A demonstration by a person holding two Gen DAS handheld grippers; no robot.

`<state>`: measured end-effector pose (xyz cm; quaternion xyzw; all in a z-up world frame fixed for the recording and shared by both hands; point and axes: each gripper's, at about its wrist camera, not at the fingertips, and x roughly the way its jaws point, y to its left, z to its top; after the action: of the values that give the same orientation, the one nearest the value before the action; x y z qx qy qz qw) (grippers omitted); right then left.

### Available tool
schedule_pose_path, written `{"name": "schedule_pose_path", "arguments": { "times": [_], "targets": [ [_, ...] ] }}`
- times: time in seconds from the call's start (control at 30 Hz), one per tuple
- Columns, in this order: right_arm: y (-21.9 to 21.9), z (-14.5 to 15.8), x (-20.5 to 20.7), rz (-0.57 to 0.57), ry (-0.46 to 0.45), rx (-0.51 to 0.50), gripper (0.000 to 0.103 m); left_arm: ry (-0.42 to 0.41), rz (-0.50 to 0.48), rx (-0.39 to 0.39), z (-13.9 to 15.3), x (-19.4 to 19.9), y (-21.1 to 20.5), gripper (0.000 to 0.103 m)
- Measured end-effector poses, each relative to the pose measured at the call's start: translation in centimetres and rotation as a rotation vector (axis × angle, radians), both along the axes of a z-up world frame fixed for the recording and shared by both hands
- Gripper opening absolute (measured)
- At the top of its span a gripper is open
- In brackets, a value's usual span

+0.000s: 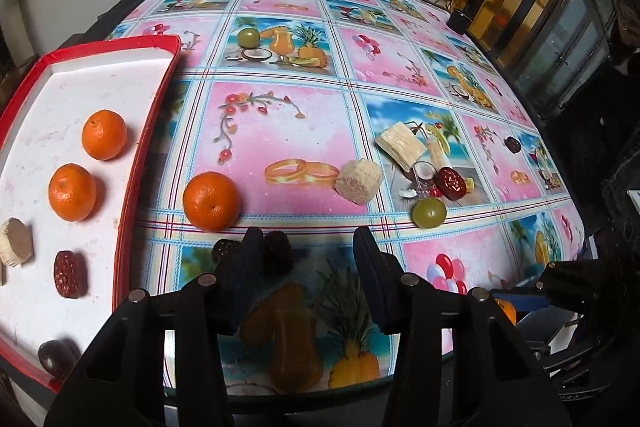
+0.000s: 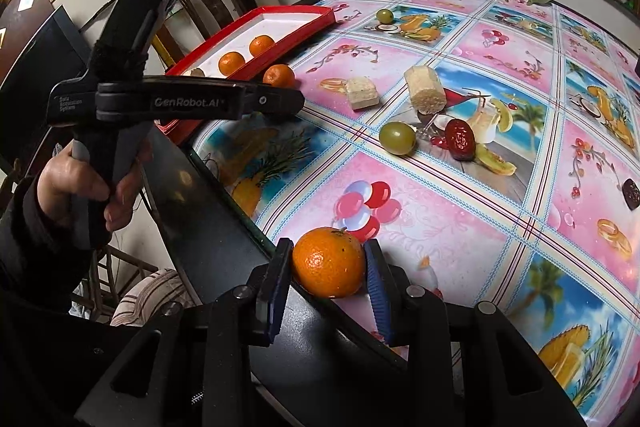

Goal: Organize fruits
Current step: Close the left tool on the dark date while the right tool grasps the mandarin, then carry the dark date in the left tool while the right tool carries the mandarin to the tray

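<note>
Jaws first: on the right gripper (image 2: 328,277) we see both blue pads pressed against the sides of a round, pebbly-skinned orange mandarin (image 2: 328,262), which it holds just above the near edge of the table, over the pink balloon square of the glossy fruit-printed tablecloth (image 2: 440,211). The left gripper (image 1: 308,259) stands part open with nothing between its pads; it hangs just short of a loose orange mandarin (image 1: 211,201) lying on the cloth beside the red rim of the shallow red-edged white tray (image 1: 148,131), and two dark, wrinkled fruits (image 1: 276,258) lie near its left finger, though they are half hidden and we cannot name them surely. To do this step well, we judge the right hand should keep its squeeze light, since the peel is soft, carry the fruit across clear of the left gripper's body (image 2: 188,103), which stands between it and the tray, and set it down on a bare white patch beyond the two mandarins (image 1: 104,134) already there, releasing low so it cannot roll. The held mandarin is nearly round, so it has little long axis; its stem end (image 2: 340,230) points up and slightly away from us, and the pads grip it across its width.
</note>
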<state>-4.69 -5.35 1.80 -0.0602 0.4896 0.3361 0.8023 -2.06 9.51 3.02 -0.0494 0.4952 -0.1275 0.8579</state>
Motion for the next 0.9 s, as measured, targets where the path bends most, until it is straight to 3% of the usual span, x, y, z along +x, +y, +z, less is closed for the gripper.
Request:
{"name": "schedule_pose_path", "arguments": {
  "times": [0.17,0.37,0.67,0.73,0.9],
  "targets": [
    [0.0,-0.2,0.1,-0.001,0.005,0.001,0.036,0.019,-0.016,0.003,-0.8,0.5,-0.4,0.043],
    [0.3,-0.3,0.1,0.006,0.007,-0.006,0.036,0.039,-0.014,0.031,-1.6,0.4,-0.3,0.028],
    [0.6,-0.6,0.5,0.004,0.007,-0.014,0.036,0.026,-0.044,0.064,-1.6,-0.7,-0.7,0.027],
    [0.8,-0.7,0.6,0.007,0.006,-0.019,0.036,0.019,-0.042,0.073,-1.7,-0.6,-0.8,0.016],
    [1.1,-1.0,0.7,0.003,-0.002,-0.024,0.036,0.01,-0.022,0.048,-1.6,-0.6,-0.5,0.016]
  ]
}}
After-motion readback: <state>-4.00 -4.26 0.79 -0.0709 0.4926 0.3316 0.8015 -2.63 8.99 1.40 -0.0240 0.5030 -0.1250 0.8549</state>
